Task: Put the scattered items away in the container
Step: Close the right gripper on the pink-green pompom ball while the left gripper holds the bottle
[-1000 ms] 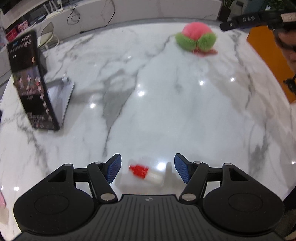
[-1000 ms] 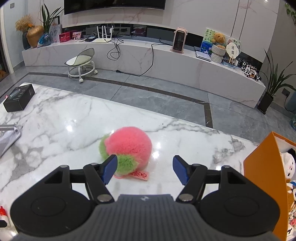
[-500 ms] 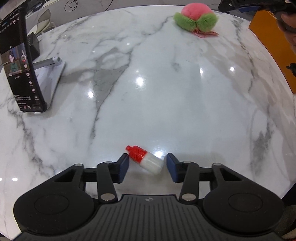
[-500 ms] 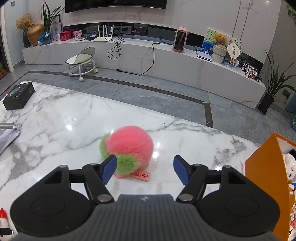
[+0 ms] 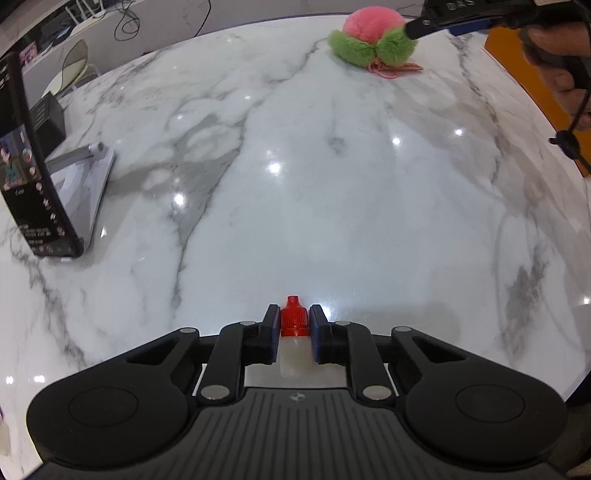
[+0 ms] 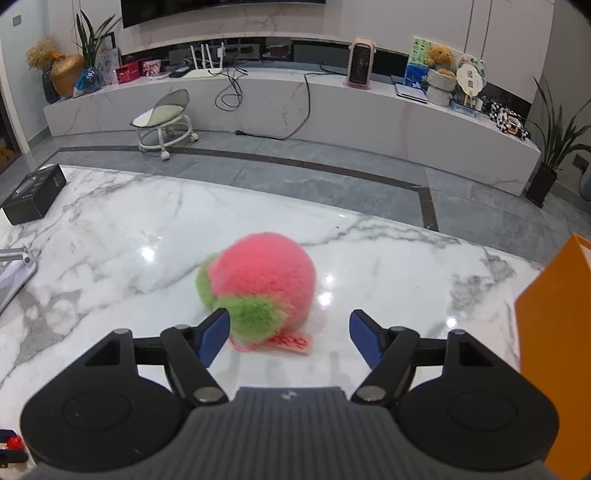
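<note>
On the white marble desk [image 5: 332, 221], our left gripper [image 5: 292, 328] clamps a small red-capped white plastic bottle [image 5: 293, 321]; our right gripper [image 6: 290, 338], jaws opening, holds nothing before a fluffy pink-and-green plush peach [image 6: 262, 284].

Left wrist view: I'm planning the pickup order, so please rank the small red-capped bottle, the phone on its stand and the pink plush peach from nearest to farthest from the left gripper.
1. Small red-capped bottle: clamped between the left gripper pads.
2. Phone on its stand: upright at the table's left edge, mid-distance.
3. Pink plush peach: far side, upper right, under the right gripper.
</note>
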Demonstrator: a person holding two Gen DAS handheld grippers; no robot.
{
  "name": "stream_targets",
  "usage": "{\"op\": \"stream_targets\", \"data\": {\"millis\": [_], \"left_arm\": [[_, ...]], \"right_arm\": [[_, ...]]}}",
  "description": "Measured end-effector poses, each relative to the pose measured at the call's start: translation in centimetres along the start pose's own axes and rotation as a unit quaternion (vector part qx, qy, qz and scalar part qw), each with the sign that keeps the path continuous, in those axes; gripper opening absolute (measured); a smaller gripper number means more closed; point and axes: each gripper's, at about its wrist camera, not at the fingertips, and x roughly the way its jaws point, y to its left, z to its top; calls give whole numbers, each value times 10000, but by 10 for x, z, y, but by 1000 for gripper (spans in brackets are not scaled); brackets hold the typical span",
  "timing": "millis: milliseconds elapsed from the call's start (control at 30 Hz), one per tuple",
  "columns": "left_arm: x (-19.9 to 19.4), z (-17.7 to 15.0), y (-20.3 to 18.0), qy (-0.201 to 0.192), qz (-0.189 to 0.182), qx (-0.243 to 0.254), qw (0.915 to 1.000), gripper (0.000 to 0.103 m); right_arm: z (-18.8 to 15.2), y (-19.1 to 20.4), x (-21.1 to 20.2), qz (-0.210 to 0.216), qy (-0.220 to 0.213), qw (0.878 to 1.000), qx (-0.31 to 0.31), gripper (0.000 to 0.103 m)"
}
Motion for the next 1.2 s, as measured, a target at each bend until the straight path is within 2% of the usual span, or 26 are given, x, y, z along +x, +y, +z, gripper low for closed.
{"op": "stream_targets", "data": {"millis": [67, 133, 267, 667, 700, 767, 800, 833, 1033, 1200], "left_arm": [[1, 2, 1, -41, -25, -30, 10000, 19], [2, 3, 3, -79, -48, -67, 9999, 19], [3, 5, 6, -114, -72, -109, 9998, 19], [9, 20, 7, -155, -32, -153, 9998, 19], [9, 20, 6, -157, -24, -138, 9998, 19], [9, 20, 6, -165, -30, -137, 9998, 19], [9, 20, 7, -169, -36, -140, 9998, 19], [9, 20, 7, -172, -40, -154, 9997, 19], [9, 21, 7, -174, -9, -162, 9997, 19], [9, 21, 9, -177, -22, -191, 9997, 19]], "right_arm": [[1, 5, 3, 69, -139, 9999, 7, 75], [2, 10, 7, 122, -278, 9995, 21, 83], [3, 18, 19, 193, -394, 9990, 17, 85], [-2, 26, 50, 156, -114, 9998, 24, 84], [-3, 26, 52, 167, -80, 9998, 48, 82], [-4, 25, 56, 172, 9, 9998, 56, 68], [-5, 24, 57, 158, 65, 9998, 50, 55], [-6, 24, 58, 144, 121, 9998, 44, 48], [-7, 19, 58, 153, 205, 9995, 162, 35], [-8, 17, 57, 199, 252, 9992, 224, 29]]}}
